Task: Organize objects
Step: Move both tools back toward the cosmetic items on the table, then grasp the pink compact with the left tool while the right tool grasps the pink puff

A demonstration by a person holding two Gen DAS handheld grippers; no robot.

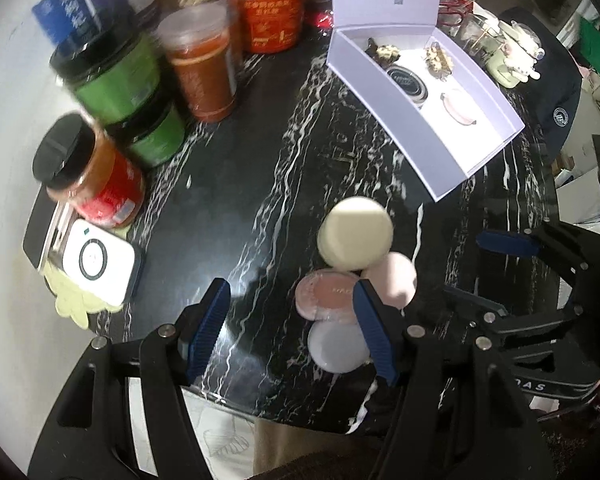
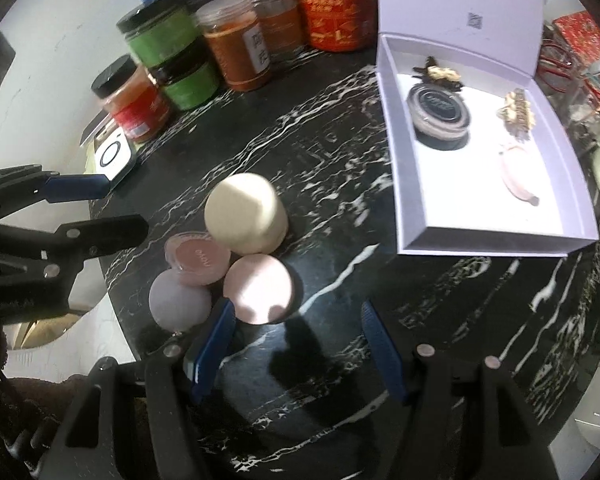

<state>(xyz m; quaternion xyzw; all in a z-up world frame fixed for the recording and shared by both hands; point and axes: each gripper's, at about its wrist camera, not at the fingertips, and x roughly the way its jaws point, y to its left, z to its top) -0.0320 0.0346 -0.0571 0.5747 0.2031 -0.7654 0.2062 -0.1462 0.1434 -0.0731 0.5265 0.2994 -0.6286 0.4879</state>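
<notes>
Left wrist view: left gripper (image 1: 296,330) points steeply down at the desk (image 1: 236,184), jaws roughly half apart, nothing between the pads but bare marble. The cluster sits just past its right jaw: pink jar (image 1: 326,294) touching that jaw's tip or hidden behind it, can't tell which; lilac puff (image 1: 336,346) right against the jaw's inner side; pale pink puff (image 1: 396,280) on the jaw's far side; cream puff (image 1: 354,238) ahead of the tip. Risk: the jaw straddles the group off-centre, so lowering further would likely shove the jar or roll a puff rather than bracket one. Open box (image 1: 496,120) lies far ahead and right of the jaws.

Right wrist view: right gripper (image 2: 298,338) also aims down, jaws about half open and empty. Pale pink puff (image 2: 258,288) sits just ahead of the left jaw tip, lilac puff (image 2: 180,300) outside it to the left, pink jar (image 2: 198,258) and cream puff (image 2: 244,212) beyond. The left gripper (image 2: 120,208) comes in from the left, near the same group. Risks: both tools crowding one tight cluster, bumping each other; puffs are round and soft, likely to roll off the nearby desk edge or squirt out of a pinch. Jars (image 2: 236,40) stand well beyond, low hazard.
</notes>
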